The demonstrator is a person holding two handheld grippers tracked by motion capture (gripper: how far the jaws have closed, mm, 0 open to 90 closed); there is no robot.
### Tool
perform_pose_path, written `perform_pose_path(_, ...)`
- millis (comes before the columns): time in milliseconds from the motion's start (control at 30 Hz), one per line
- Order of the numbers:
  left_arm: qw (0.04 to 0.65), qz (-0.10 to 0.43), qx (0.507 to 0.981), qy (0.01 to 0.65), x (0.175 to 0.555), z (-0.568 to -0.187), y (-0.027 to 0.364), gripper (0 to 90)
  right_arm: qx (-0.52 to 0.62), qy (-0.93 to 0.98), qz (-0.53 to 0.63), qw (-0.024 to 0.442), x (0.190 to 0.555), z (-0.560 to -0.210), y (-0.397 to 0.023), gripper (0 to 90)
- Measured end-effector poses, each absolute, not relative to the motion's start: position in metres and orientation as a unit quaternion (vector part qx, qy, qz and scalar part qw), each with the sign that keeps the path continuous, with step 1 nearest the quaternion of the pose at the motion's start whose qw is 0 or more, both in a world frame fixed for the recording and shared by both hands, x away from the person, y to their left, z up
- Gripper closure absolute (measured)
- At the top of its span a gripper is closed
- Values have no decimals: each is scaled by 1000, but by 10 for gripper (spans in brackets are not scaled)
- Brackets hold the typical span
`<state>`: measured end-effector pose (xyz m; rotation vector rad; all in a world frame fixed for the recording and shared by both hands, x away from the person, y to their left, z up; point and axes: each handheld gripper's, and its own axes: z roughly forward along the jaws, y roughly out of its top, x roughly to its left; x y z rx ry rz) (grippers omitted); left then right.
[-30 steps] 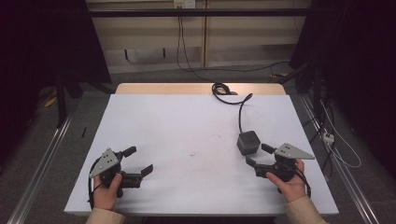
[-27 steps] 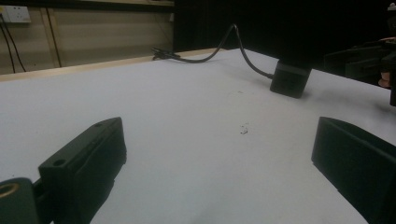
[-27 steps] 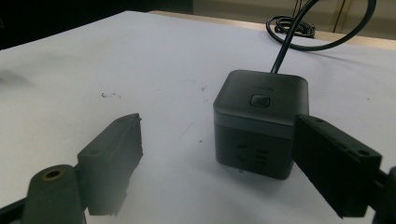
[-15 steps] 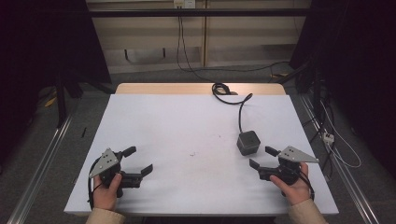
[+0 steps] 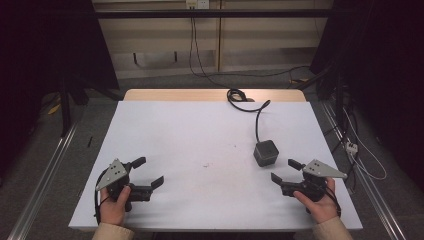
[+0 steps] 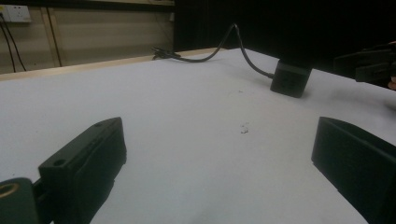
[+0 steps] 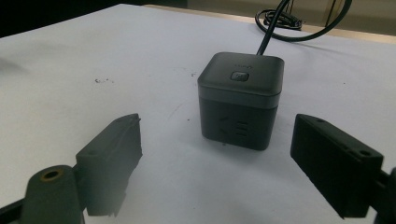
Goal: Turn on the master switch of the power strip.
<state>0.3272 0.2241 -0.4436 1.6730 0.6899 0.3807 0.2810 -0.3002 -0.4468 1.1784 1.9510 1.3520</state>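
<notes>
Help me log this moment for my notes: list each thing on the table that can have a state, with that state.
Cube socket: upright on the table, button on top, untouched.
Cable: attached to the cube, runs to a coil at the far edge.
Left gripper: open, holding nothing.
Right gripper: open, holding nothing, jaws pointing at the cube, short of it.
</notes>
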Motion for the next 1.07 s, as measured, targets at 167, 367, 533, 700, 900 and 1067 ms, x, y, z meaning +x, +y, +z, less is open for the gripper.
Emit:
perform_pose_path(167, 603, 165, 721, 299, 327, -444, 224, 27, 429, 717, 492, 245, 278, -448, -302, 160)
perform_pose_path(367, 603, 164, 722, 298, 327, -444, 224, 27, 429, 717, 492, 245, 276, -448, -303, 160)
perform_pose_path(533, 603, 164, 721, 300, 327, -444, 224, 27, 429, 717, 491, 247, 274, -449, -305, 160)
perform_pose_path(700, 602, 164, 721, 300, 328, -444, 224, 27, 430, 716, 491, 247, 272, -449, -307, 160)
perform_pose_path(900, 601, 164, 723, 299, 328, -444, 223, 27, 431, 715, 491, 250, 270, -449, -310, 158)
perform_pose_path(1067, 602, 165, 722, 300, 328, -444, 223, 27, 432, 714, 490, 252, 270, -450, -311, 157)
